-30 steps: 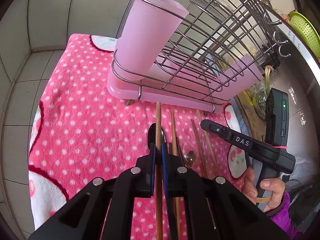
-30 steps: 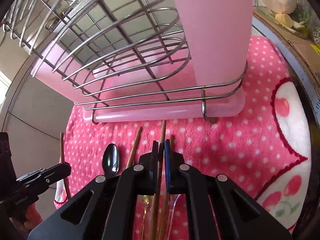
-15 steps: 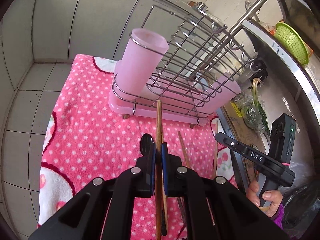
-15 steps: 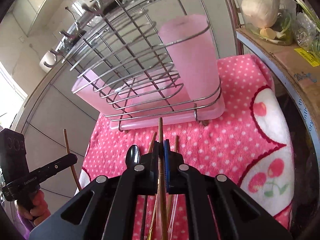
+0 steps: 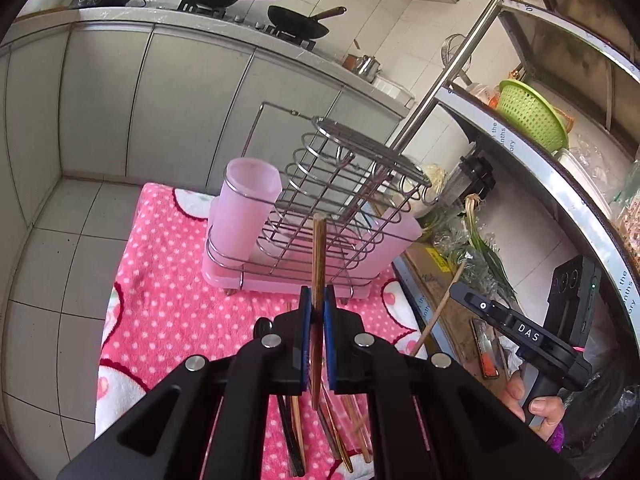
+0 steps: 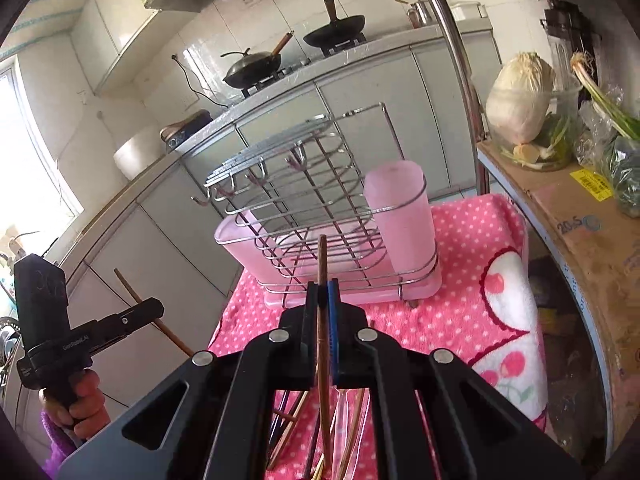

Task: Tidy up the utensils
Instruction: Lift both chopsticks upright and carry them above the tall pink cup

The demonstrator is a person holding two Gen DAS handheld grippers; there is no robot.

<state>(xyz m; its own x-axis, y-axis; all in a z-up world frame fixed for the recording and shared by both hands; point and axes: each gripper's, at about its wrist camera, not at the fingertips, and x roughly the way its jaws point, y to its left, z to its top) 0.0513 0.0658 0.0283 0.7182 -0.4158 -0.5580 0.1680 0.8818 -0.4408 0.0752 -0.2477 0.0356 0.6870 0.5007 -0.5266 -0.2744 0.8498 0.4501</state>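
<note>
My left gripper (image 5: 316,300) is shut on a brown wooden chopstick (image 5: 318,256) that points up toward the wire rack (image 5: 340,200). My right gripper (image 6: 323,292) is shut on another wooden chopstick (image 6: 322,264), also lifted. The rack stands on a pink tray (image 5: 280,280) with a pink cup holder (image 5: 246,204) at one end; the cup (image 6: 404,216) also shows in the right wrist view. Several chopsticks and spoons (image 5: 340,440) lie on the pink dotted towel (image 5: 168,300) below both grippers. The right gripper (image 5: 516,328) shows in the left wrist view, the left gripper (image 6: 100,332) in the right wrist view.
Grey kitchen cabinets (image 5: 160,100) with woks (image 5: 298,26) on top stand behind. A metal shelf at the right holds a green basket (image 5: 532,118), a cabbage (image 6: 520,100) and greens. A cardboard box (image 6: 580,216) sits beside the towel. Tiled floor (image 5: 52,260) lies left.
Both grippers have risen and pulled back from the towel, each carrying its chopstick up. The rack now appears farther and lower in both views.
</note>
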